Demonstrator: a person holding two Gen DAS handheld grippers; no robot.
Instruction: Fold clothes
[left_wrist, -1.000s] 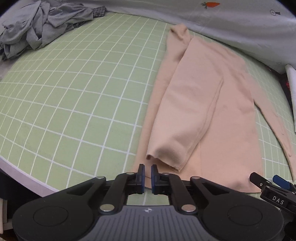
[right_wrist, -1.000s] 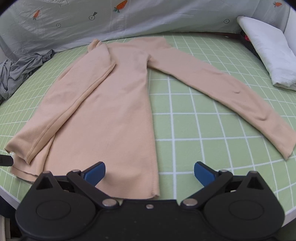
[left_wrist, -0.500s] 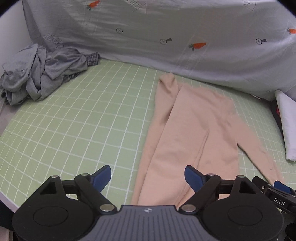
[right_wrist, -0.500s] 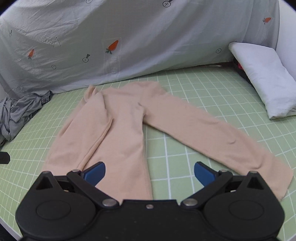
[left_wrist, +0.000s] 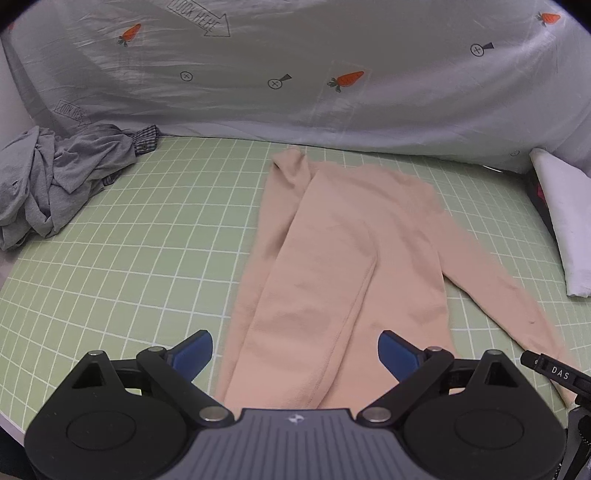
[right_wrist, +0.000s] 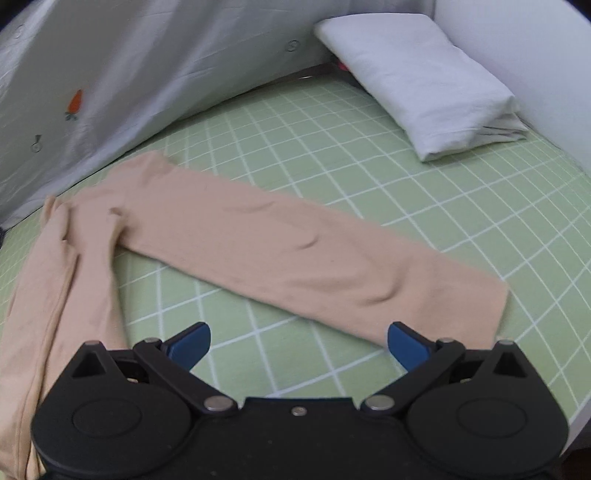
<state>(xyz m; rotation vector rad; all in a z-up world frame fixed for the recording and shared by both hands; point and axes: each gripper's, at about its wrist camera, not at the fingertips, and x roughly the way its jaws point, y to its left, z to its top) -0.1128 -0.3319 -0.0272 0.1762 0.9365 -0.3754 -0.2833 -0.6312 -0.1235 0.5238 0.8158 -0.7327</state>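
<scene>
one peach sweater (left_wrist: 343, 266), perhaps half-folded; two gaping tongs.

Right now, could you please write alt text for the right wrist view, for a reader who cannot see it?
A peach long-sleeved top lies flat on a green grid-patterned sheet, its unfolded sleeve stretching toward the open right gripper, which holds nothing. A white pillow lies at the far right, against a grey carrot-print cover.

Peach long-sleeved top (left_wrist: 343, 254) flat on green grid sheet, one sleeve folded over body, other sleeve (right_wrist: 295, 251) outstretched
</scene>
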